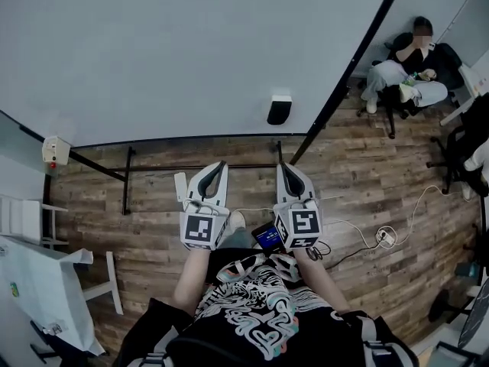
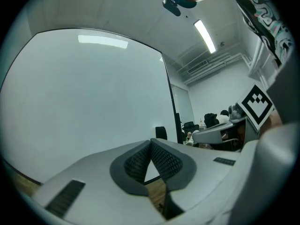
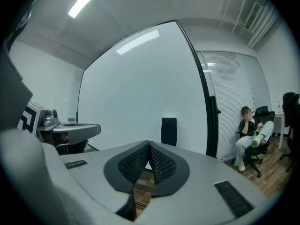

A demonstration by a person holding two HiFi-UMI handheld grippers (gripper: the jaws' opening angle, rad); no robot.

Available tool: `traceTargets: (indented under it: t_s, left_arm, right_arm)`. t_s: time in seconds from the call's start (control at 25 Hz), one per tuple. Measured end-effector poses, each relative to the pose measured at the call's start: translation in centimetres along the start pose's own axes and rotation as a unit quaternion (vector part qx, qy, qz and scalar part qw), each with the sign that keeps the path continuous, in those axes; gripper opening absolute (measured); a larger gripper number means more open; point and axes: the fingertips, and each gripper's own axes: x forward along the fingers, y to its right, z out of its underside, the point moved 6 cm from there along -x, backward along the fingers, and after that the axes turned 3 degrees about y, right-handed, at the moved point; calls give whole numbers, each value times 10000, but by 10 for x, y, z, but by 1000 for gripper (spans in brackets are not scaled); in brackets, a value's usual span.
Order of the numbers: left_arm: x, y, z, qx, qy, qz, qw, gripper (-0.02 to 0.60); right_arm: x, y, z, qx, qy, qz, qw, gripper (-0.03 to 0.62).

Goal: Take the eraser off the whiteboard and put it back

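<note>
**Head view with both gripper views.** My left gripper (image 1: 221,164) and my right gripper (image 1: 281,165) sit side by side, level, and both point at the whiteboard (image 1: 153,52). In each gripper view the two ribbed pads (image 3: 161,165) meet at their tips with nothing between them, so both of my grippers are clenched and empty. The eraser (image 1: 280,110), a dark upright block, clings to the face of the whiteboard, low on the board and near its black right edge. It lies ahead of my right gripper and apart from both sets of jaws. Below the board, its black stand (image 1: 126,182) rests on the wooden floor (image 1: 359,174). To the right, past the board's edge, a seated person (image 1: 405,71) is well apart from my grippers.
</note>
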Motion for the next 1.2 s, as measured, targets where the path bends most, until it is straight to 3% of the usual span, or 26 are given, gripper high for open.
traceTargets:
  t_s: [0.16,0.52,0.72,1.2]
  left_arm:
    - [-18,16,1,-11,-69,-25,10000,29]
    - [-38,28,-3,134,55,-4,9999,29]
    - [-34,31,-3,57,147,25,9999,29]
    - [-24,43,-2,366,76,350,9987,29]
  right_arm:
    - [-24,-3,1,316,120,-153,9993,29]
    - [-51,-9,8,238,237,-266,9991,29]
    - [-58,-4,11,78,169,-139,9997,28]
    - [-62,3,11,82,225,80,9997,28]
